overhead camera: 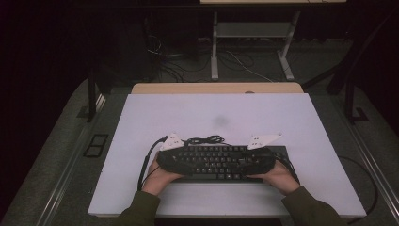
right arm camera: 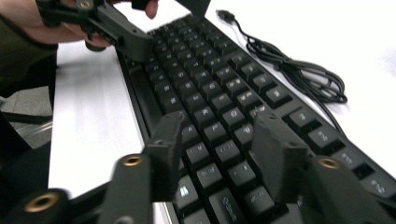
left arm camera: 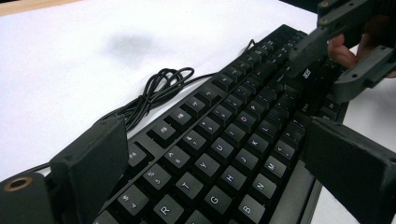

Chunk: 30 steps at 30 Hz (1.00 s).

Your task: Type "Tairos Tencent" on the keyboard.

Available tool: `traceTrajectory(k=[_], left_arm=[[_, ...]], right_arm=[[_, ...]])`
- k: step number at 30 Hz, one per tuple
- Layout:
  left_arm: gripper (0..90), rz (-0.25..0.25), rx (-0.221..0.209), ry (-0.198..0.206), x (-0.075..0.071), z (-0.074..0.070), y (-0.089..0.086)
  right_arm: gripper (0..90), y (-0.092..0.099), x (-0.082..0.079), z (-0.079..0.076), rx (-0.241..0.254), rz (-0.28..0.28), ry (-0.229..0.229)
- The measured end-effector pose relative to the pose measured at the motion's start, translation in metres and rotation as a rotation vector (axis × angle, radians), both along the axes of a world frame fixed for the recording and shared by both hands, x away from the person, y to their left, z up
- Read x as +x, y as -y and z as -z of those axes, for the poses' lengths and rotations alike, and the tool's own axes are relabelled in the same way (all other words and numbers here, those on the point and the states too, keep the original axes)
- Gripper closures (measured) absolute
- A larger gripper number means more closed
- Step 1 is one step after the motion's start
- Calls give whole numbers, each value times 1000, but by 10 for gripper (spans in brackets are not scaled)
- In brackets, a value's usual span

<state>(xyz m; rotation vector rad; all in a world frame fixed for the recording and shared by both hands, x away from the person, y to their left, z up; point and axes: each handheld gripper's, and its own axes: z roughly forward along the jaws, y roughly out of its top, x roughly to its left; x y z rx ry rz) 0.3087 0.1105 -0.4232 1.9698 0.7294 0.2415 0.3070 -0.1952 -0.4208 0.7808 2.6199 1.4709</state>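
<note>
Both my grippers are on the black keyboard point(overhead camera: 221, 162), one at each end, on the white table point(overhead camera: 216, 113).

Left gripper point(left arm camera: 215, 158): my fingers point(left arm camera: 91, 168) are spread wide, straddling the keyboard across its depth. One pad sits at the far edge by the number row, the other at the near edge past the M key. Both look right at the edges, but I can't tell if they're actually pressing, so whether it's clamped is unclear. Letter keys run between my fingers.

Right gripper point(right arm camera: 219, 149): my fingers point(right arm camera: 166, 144) are partly spread, tips down on the key tops near my end of the board. A couple of key columns sit between the two pads. Nothing pinched, just resting on or hovering right above the keycaps, can't tell which. Slight blur here.

Keyboard cable point(overhead camera: 207, 140): loose coil on the table just beyond the far edge of the board, on the far side of both sets of fingers. Its USB plug point(right arm camera: 225, 15) lies free on the table past the coil.

Keyboard lies flat, long side across in front of me, near the close edge of the table
</note>
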Motion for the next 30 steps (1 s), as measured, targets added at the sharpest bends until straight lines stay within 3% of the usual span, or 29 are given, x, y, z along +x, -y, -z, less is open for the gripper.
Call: traceTrajectory(k=[16, 30], left_arm=[[67, -5, 11, -7, -1, 2, 0], [68, -15, 15, -6, 2, 3, -1]], right_arm=[[887, 3, 0, 7, -84, -37, -28], [894, 8, 2, 12, -109, -49, -48]])
